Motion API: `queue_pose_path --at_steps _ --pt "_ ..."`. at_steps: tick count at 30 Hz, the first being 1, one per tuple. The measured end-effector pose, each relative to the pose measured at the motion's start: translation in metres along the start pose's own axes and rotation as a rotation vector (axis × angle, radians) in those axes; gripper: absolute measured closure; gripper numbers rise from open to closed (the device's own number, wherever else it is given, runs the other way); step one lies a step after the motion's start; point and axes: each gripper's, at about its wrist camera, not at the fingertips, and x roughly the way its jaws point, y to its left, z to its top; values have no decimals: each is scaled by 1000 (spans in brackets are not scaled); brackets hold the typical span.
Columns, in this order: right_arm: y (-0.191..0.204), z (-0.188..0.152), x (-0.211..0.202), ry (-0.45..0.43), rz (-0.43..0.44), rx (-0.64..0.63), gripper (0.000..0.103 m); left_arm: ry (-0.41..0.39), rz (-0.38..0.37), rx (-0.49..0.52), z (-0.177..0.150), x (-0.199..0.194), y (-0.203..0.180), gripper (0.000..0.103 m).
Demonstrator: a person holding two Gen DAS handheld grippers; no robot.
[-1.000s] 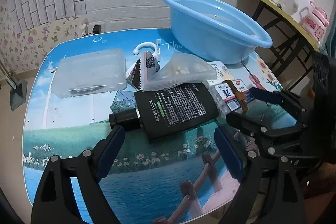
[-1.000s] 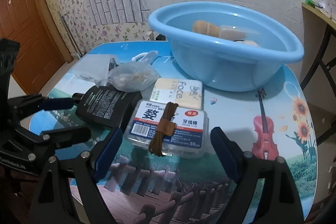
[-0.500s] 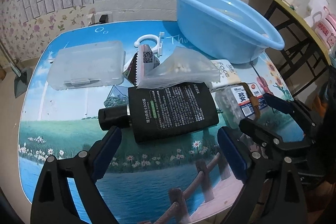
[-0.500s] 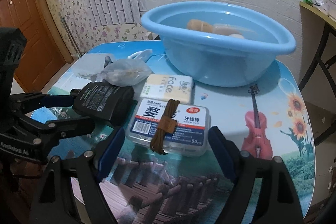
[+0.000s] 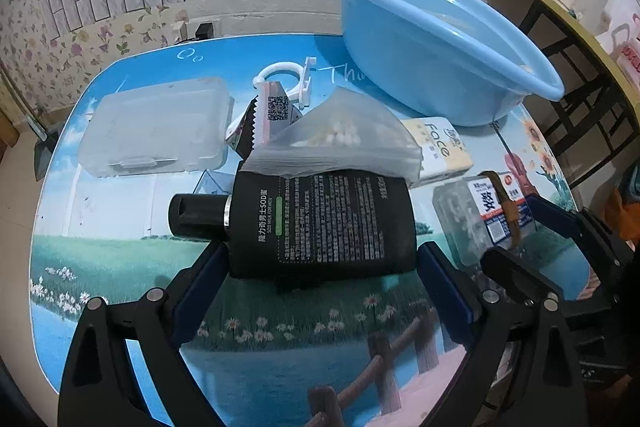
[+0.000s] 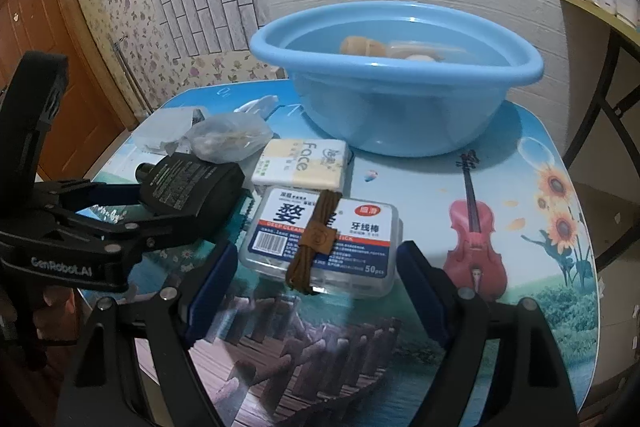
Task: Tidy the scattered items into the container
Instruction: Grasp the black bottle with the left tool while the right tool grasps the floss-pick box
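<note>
A black lotion bottle (image 5: 320, 223) lies flat on the table, cap to the left. My left gripper (image 5: 320, 267) is open, its blue pads either side of the bottle's near edge. A floss-pick box (image 6: 320, 235) with a brown cord (image 6: 316, 239) across it lies in front of my open right gripper (image 6: 316, 279), between its pads. The blue basin (image 6: 396, 107) stands at the back with a few items in it. The bottle also shows in the right wrist view (image 6: 192, 183).
A clear plastic case (image 5: 156, 127), a white hook (image 5: 284, 75), a sachet (image 5: 268, 115), a bag of small white pieces (image 5: 340, 143) and a "Face" tissue pack (image 6: 304, 163) lie on the printed table (image 6: 500, 187). A side table (image 5: 560, 27) stands right.
Both grippers have moved forward and lower. The left pads now flank the bottle's near edge, and the right pads flank the floss box.
</note>
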Motion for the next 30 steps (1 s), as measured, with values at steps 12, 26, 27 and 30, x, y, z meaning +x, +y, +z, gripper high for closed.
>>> queue_pose_path --at_steps 12,26,27,30 --pt "6 -1 -1 5 -16 -4 21 -67 8 79 -1 9 -4 13" --pt "9 -3 -3 13 -31 -18 21 -62 -23 114 -21 -10 13 13" --pt "10 -4 -4 16 -22 -23 21 -63 -19 119 -24 -12 14 13" --pt "16 -5 -5 18 2 -42 21 -63 -3 123 -31 -17 20 13"
